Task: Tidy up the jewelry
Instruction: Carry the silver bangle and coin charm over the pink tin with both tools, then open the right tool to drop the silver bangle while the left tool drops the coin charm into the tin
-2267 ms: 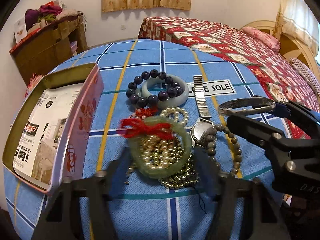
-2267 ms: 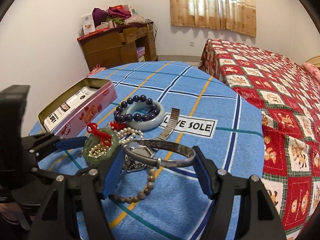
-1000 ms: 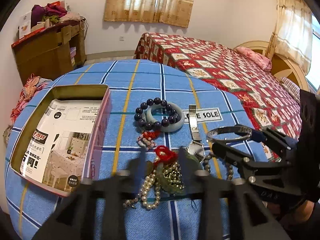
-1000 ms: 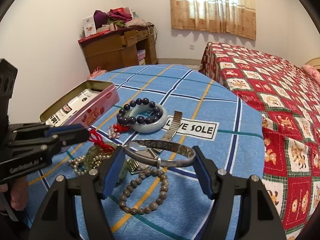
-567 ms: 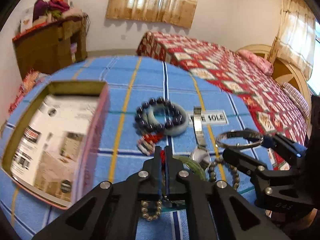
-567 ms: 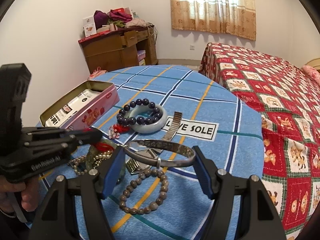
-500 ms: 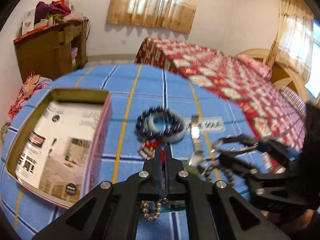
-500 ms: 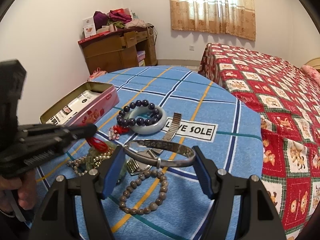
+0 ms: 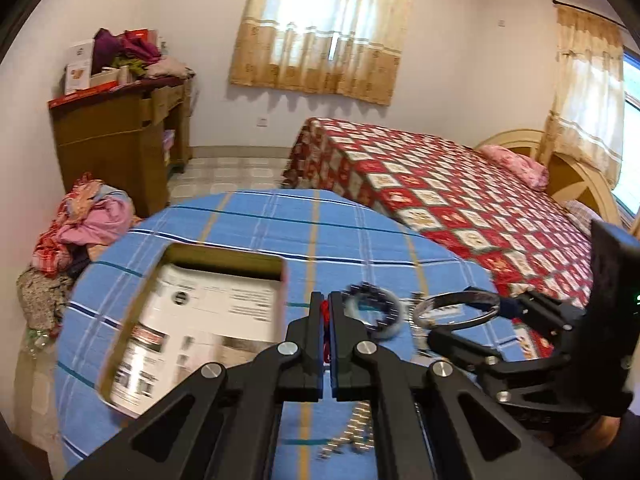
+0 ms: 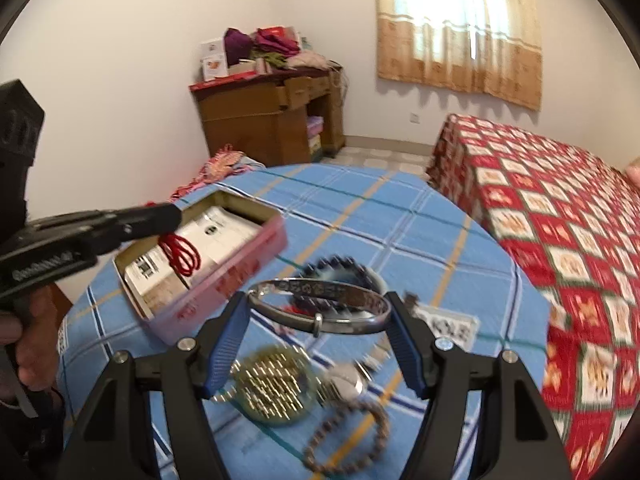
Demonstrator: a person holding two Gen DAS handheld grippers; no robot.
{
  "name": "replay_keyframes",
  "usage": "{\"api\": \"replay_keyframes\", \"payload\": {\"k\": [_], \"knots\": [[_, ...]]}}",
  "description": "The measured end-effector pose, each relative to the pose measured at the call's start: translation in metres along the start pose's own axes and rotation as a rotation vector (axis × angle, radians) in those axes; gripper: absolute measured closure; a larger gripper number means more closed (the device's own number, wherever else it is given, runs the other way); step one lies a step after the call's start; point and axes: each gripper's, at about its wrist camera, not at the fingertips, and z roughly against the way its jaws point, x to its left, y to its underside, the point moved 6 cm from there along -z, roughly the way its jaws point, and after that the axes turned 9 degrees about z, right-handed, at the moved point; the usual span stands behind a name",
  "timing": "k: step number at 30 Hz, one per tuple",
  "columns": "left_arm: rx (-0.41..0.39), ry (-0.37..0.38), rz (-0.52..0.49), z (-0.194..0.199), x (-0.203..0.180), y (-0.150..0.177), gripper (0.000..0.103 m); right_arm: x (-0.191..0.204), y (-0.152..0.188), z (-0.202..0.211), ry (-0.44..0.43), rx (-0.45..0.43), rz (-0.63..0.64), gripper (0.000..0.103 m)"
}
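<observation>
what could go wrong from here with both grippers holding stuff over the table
1. The left gripper pinches only the thin red cord, which dangles over the open tin. It looks like a light hold, so the cord could slip free or swing outside the rim.
2. The right gripper holds the silver bangle by its two edges between wide-set jaws; a tilt might let it pop out onto the jewelry below.

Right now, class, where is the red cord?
In the right wrist view the red cord hangs pinched in the left gripper, dangling over the open pink tin at the left of the blue cloth, apart from the silver bangle.
</observation>
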Motion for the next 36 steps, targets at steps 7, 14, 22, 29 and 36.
{"api": "replay_keyframes", "payload": {"k": [7,14,22,29,36], "knots": [[-0.009,-0.069,0.025,-0.009,0.040,-0.021,0.103,0.022,-0.027,-0.033,-0.041,0.005,0.057,0.033],[-0.009,-0.129,0.042,-0.029,0.069,-0.033,0.103,0.038,-0.044,-0.066,-0.068,0.009,0.087,0.033],[0.027,-0.171,0.079,-0.056,0.100,-0.038,0.103,0.050,-0.050,-0.103,-0.075,0.021,0.099,0.033],[0.062,-0.179,0.106,-0.071,0.112,-0.035,0.103,0.064,-0.052,-0.122,-0.080,0.041,0.139,0.033],[0.083,-0.198,0.105,-0.080,0.118,-0.035,0.102,0.069,-0.051,-0.136,-0.073,0.083,0.161,0.033]]}}
